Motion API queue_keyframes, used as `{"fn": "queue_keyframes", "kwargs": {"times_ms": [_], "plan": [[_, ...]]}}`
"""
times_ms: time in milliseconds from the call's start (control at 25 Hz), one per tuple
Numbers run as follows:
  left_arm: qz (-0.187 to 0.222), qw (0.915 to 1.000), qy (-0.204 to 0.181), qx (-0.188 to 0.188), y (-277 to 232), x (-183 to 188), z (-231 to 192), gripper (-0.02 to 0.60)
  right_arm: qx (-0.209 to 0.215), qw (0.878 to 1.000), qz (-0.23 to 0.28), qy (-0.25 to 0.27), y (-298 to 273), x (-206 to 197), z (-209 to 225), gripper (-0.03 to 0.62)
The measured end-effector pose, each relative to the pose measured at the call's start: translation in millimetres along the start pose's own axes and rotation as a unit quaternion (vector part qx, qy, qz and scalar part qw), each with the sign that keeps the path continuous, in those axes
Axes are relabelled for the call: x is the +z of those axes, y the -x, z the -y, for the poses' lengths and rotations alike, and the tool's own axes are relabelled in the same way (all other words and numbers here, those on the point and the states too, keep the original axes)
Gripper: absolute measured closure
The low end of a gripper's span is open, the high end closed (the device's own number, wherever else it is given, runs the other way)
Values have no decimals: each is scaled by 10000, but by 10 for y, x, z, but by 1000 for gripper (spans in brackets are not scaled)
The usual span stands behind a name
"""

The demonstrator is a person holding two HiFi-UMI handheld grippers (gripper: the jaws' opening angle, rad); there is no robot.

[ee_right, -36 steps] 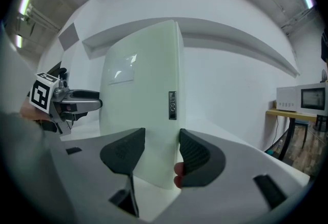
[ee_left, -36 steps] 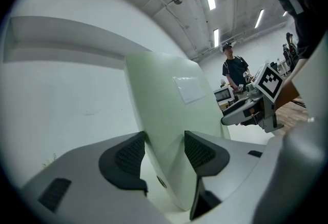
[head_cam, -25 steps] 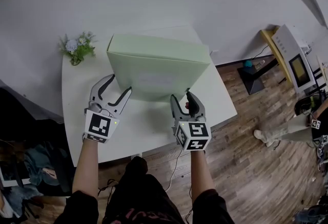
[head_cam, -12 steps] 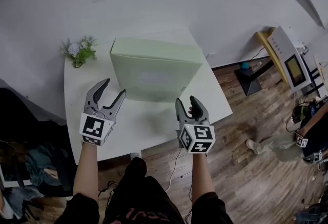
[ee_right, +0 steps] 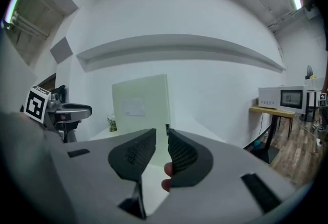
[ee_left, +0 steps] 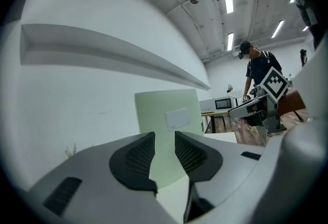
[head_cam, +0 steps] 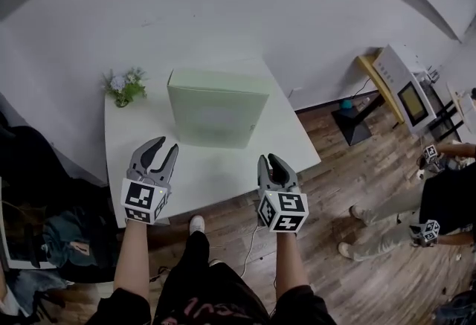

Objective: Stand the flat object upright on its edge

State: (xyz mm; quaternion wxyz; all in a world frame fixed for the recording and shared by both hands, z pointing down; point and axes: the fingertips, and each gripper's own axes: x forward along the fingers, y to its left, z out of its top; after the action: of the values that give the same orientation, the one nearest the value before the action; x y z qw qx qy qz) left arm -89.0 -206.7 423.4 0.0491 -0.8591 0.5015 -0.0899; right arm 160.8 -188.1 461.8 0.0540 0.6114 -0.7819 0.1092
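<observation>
A flat pale-green box [head_cam: 216, 117] with a white label stands upright on its edge on the white table [head_cam: 141, 134]. It is also in the left gripper view [ee_left: 169, 113] and the right gripper view [ee_right: 141, 100]. Both grippers hang near the table's front edge, well apart from the box. My left gripper [head_cam: 167, 143] has just been closing, with a clear gap and nothing between its pads [ee_left: 141, 154]. My right gripper [head_cam: 269, 158] has closed further, to a narrow gap that holds nothing; its pads [ee_right: 134, 148] do not touch.
A small pot of flowers [head_cam: 125, 85] sits at the table's far left corner. The table backs onto a white wall. A stand with a microwave [head_cam: 401, 89] is to the right, people [head_cam: 446, 197] stand on the wooden floor, and bags [head_cam: 44, 234] lie to the left.
Both grippers have drawn back from the box's lower corners toward the table's front edge and risen. Their jaws have narrowed. The box stays upright.
</observation>
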Motion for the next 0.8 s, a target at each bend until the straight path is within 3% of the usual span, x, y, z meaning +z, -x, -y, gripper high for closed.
{"fn": "queue_keyframes", "kwargs": {"times_ms": [360, 800], "plan": [[133, 9997, 186, 133, 445, 428, 174, 514, -1, 9999, 125, -13, 533, 338, -114, 549], [228, 9995, 159, 148, 698, 826, 248, 563, 137, 9996, 230, 32, 785, 716, -187, 560]]}}
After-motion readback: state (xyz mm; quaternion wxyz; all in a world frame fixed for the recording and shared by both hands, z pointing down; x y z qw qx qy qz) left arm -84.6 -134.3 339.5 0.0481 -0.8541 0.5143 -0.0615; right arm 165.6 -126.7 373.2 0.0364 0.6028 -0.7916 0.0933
